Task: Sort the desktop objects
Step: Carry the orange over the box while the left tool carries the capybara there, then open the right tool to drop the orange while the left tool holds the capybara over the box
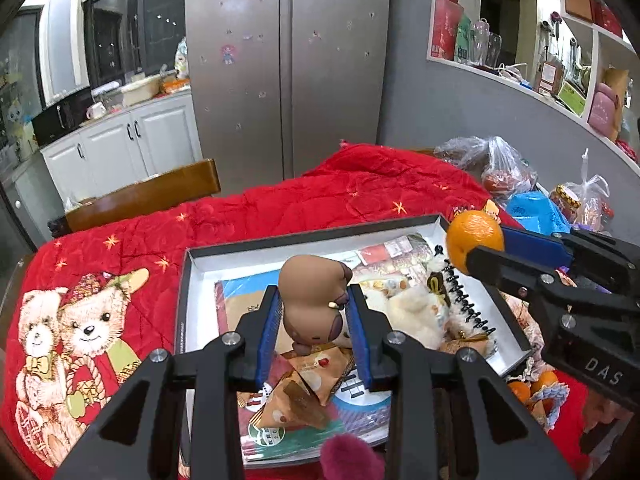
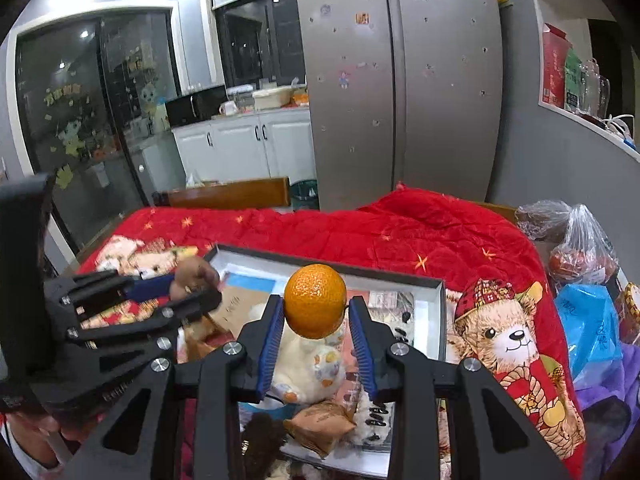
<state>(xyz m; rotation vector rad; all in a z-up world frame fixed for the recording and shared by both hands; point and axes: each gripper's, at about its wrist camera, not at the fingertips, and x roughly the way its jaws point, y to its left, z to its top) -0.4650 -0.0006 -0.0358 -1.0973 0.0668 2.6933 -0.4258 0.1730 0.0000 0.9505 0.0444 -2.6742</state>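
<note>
On the left, the left gripper (image 1: 314,322) is clamped on a brown capybara figurine (image 1: 314,300) between its blue pads; the figurine hangs head-down, its long axis running roughly up and down, rump at the top, held above the near half of the shallow white box (image 1: 192,320). One figurine is held and one orange (image 2: 315,300). The box lies on the tabletop, which is covered by a red quilt (image 1: 132,240) printed with teddy bears, two bears showing at the left in the left wrist view. Inside the box lie flat printed booklets, two tan triangular snack packets (image 1: 316,372), a cream plush toy (image 1: 416,312) and a black claw hair clip (image 1: 470,300). Further right, the right gripper (image 2: 315,320) grips the round orange over the far right part of the box, and its black body bears the letters "DAS" (image 1: 602,372). Right of the box, two more oranges (image 1: 534,386) sit in a small frilled holder, and knotted plastic bags (image 1: 504,168) stand along the far right edge.
</note>
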